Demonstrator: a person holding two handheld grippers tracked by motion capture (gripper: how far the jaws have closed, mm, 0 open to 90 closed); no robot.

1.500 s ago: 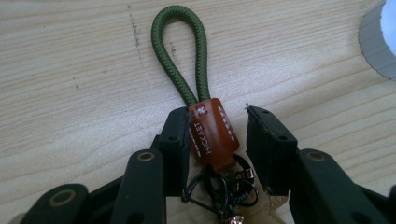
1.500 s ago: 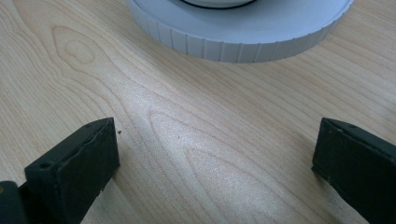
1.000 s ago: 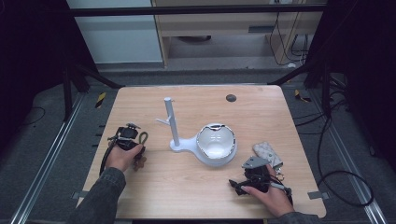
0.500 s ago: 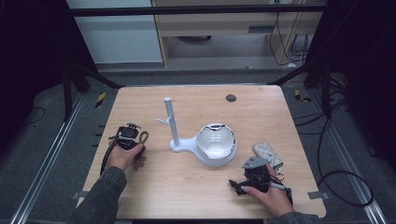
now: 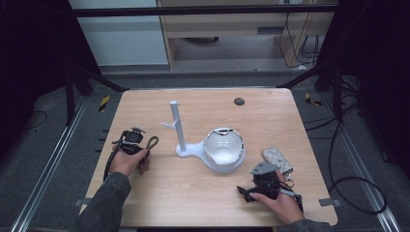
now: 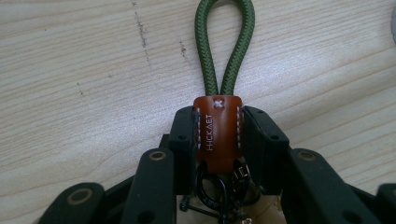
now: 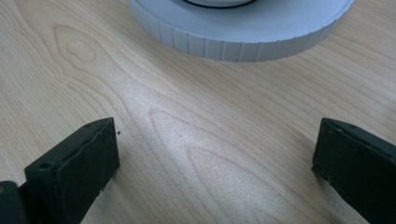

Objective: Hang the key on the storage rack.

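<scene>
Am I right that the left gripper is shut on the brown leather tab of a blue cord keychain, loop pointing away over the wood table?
Not quite: the cord loop is green, not blue, as the left gripper view shows. The rest holds: the left gripper is shut on the brown leather tab, and the loop points away over the wood table.

White stand (image 5: 180, 130) with a round mirror-like dish (image 5: 223, 147) sits mid-frame on the wooden surface (image 5: 203, 193), plus a small dark disc (image 5: 239, 101) up top and a patterned pouch (image 5: 276, 158) lower right.
</scene>
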